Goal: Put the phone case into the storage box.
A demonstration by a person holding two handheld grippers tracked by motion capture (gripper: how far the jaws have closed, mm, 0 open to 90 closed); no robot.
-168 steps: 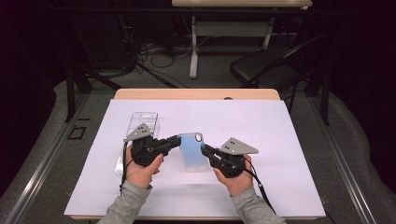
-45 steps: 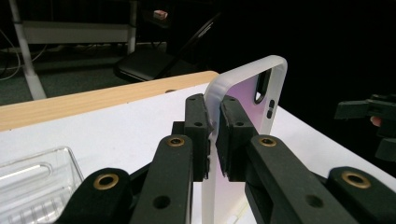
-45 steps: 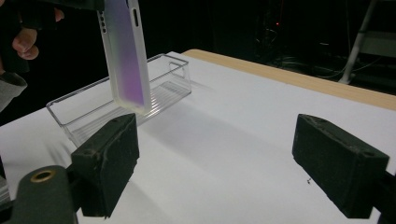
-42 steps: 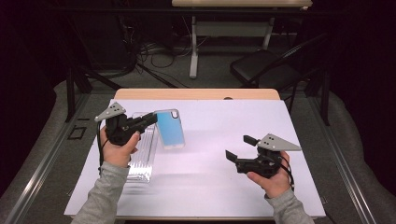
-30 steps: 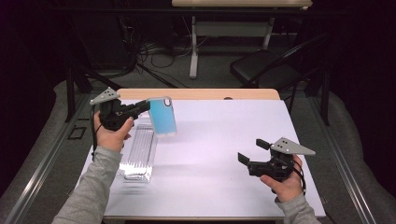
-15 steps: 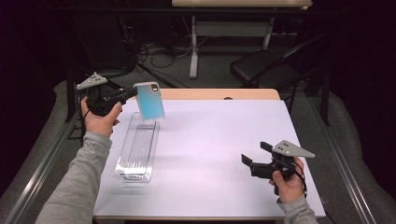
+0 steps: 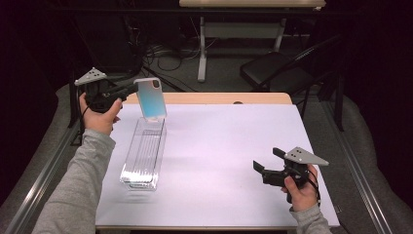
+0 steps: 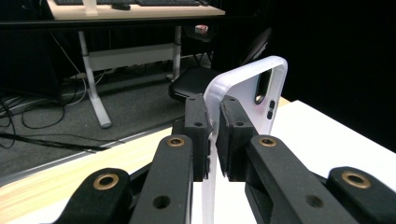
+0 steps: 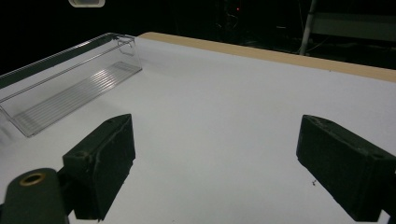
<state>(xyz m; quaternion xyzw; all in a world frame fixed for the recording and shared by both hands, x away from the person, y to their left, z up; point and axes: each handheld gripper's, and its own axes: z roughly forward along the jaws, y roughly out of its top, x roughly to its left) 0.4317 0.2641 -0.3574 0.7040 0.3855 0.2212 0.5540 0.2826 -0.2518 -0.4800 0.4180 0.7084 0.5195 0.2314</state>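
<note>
A white-rimmed phone case (image 7: 150, 98) with a blue-to-white back hangs in the air over the far left of the table, above the far end of a clear plastic tray (image 7: 144, 153). My left gripper (image 7: 130, 91) is shut on the case's edge; in the left gripper view the two pads pinch the white rim (image 8: 212, 135) and the case (image 8: 254, 88) stands upright beyond them. My right gripper (image 7: 265, 165) rests low at the near right of the white table cover (image 7: 224, 146), open, with nothing between its jaws (image 9: 215, 172).
The long clear tray (image 9: 70, 91) lies lengthwise at the left of the table, with nothing in it. A wooden table edge (image 7: 219, 98) runs along the far side. Beyond it stand a black chair (image 7: 277, 70), desk legs and cables on the floor.
My left gripper has carried the phone case up and toward the far left corner, tilting it more upright. The right gripper has stayed at the near right.
</note>
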